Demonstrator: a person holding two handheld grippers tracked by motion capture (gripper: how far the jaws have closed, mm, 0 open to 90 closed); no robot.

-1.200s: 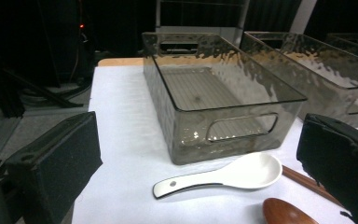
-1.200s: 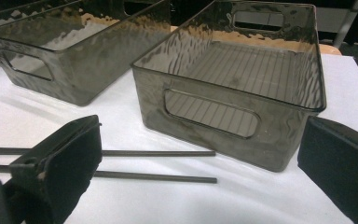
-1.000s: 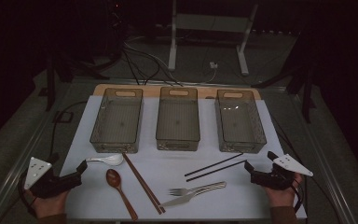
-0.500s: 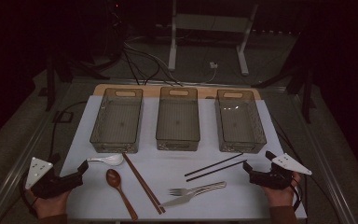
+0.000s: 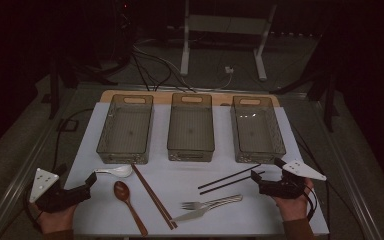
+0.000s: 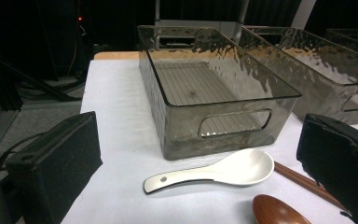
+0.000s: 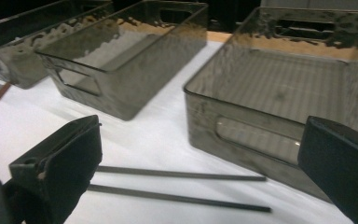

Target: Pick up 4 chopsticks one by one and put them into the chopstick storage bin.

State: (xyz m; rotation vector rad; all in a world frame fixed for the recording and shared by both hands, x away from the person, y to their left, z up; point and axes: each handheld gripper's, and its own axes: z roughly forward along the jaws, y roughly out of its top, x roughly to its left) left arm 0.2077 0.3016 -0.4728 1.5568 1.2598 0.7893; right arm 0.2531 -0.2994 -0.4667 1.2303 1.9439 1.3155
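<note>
My left gripper (image 5: 91,181) rests open at the mat's left edge, its jaws wide apart. Just ahead of it lies a white ceramic spoon (image 6: 219,171), in front of the left bin (image 6: 223,100). Beside that spoon are a wooden spoon (image 5: 125,196) and a pair of brown chopsticks (image 5: 154,197). My right gripper (image 5: 256,177) is open at the mat's right, nothing between its jaws. A pair of black chopsticks (image 7: 177,185) lies just before it, near the right bin (image 7: 279,88). Two forks (image 5: 211,205) lie at the front centre.
Three smoky clear bins stand in a row at the back of the white mat (image 5: 190,172); the middle bin (image 5: 191,127) holds nothing. Cables and a stand's white legs (image 5: 185,47) are on the floor beyond the table. Metal rails run along both table sides.
My right gripper has crept slightly left toward the black chopsticks. The left gripper and all the cutlery have stayed put.
</note>
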